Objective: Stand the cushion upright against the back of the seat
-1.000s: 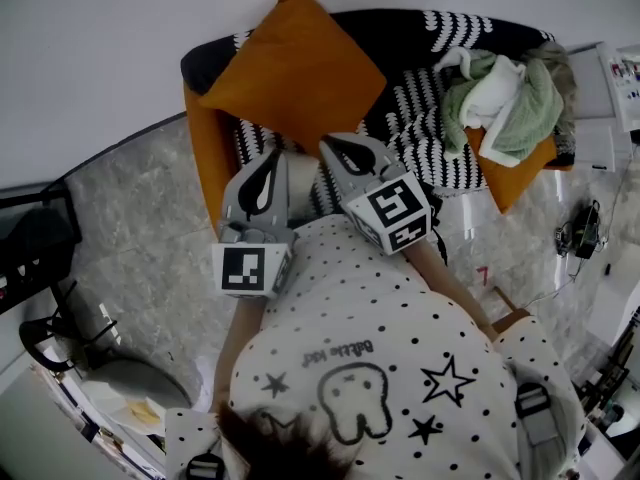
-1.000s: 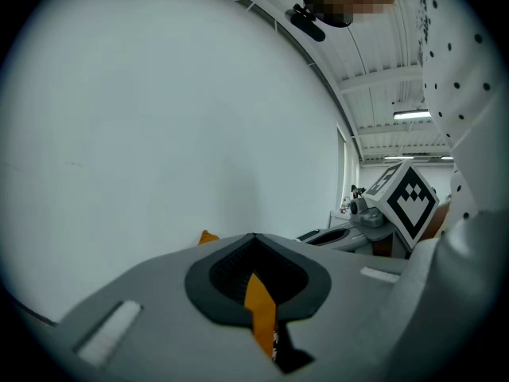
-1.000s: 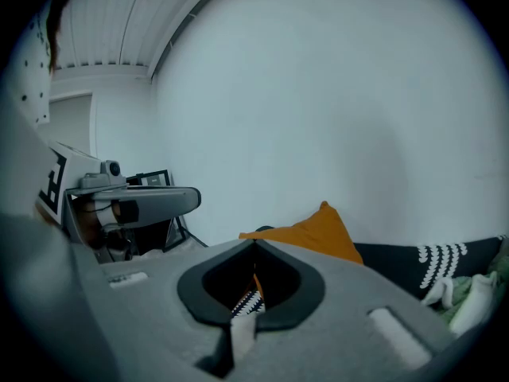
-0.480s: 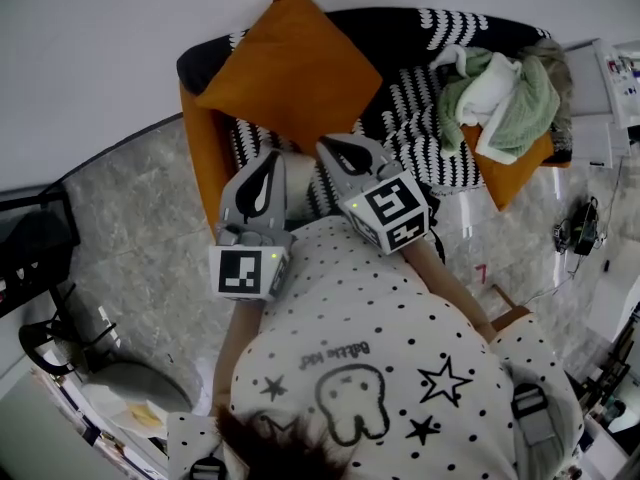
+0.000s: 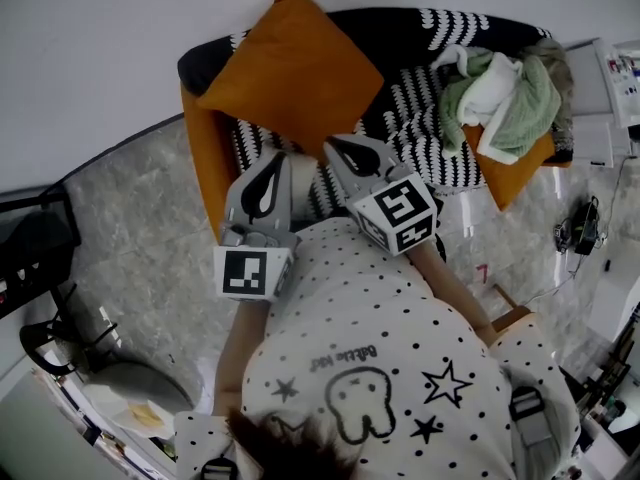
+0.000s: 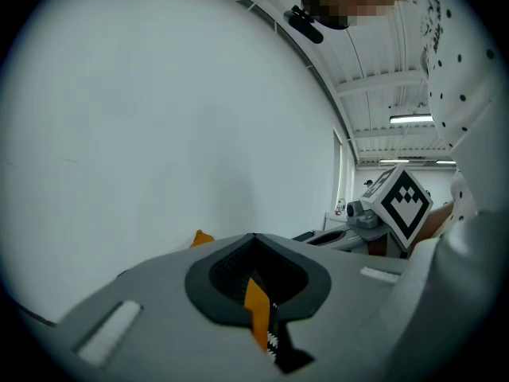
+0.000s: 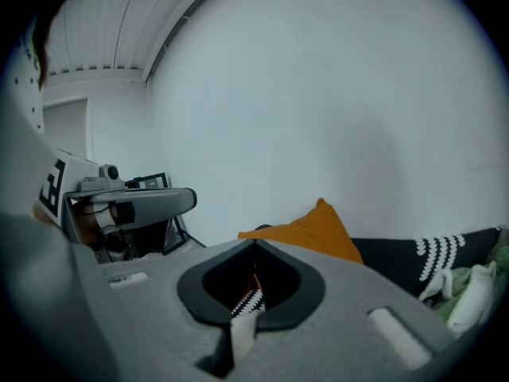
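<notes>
The orange cushion stands tilted on one corner against the back of the seat at its left end; its top also shows in the right gripper view. Only a small orange tip of the cushion shows in the left gripper view. My left gripper is shut and holds nothing, just short of the cushion's lower edge. My right gripper is beside it, also shut and with nothing in it. Both are held close to the person's body, clear of the cushion.
A black-and-white knitted throw covers the orange seat. A pile of green and white cloths lies at its right end. A white wall runs behind. A dark stand is on the floor at left, cables at right.
</notes>
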`<state>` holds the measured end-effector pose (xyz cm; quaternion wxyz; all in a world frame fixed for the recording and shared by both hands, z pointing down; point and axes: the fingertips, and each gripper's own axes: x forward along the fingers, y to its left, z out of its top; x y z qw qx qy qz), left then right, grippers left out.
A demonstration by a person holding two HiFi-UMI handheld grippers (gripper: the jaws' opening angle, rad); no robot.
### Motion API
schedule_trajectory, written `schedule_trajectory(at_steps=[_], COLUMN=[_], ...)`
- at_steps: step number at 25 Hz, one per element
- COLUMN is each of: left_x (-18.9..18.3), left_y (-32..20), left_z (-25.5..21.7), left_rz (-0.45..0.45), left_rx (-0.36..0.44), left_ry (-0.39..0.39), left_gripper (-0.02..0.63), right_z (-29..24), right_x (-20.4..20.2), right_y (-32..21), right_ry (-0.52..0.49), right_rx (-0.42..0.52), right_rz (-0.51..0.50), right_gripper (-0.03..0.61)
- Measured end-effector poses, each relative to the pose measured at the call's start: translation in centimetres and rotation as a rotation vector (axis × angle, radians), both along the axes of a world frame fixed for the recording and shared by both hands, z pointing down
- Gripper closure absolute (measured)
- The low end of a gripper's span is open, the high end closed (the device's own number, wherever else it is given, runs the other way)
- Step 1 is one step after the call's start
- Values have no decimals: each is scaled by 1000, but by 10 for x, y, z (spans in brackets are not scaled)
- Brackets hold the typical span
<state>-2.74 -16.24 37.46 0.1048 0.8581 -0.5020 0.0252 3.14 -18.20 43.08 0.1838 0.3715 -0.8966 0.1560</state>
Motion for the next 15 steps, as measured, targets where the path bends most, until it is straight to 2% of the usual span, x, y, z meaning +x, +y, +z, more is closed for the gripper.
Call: schedule_trajectory(at_steps=[6,15], left_x=[-6,-4], left_y=[-2,-3], left_z=[2,2], left_rz=[-33,-33], left_rx=[-16,1], left_ry=[14,18], left_gripper=[611,611], right_z=[1,3], right_x=[-2,-4], right_y=[0,2], right_ry=[17,30], right_rx=[11,19], right_rz=[-11,-29], right_gripper=[581,580])
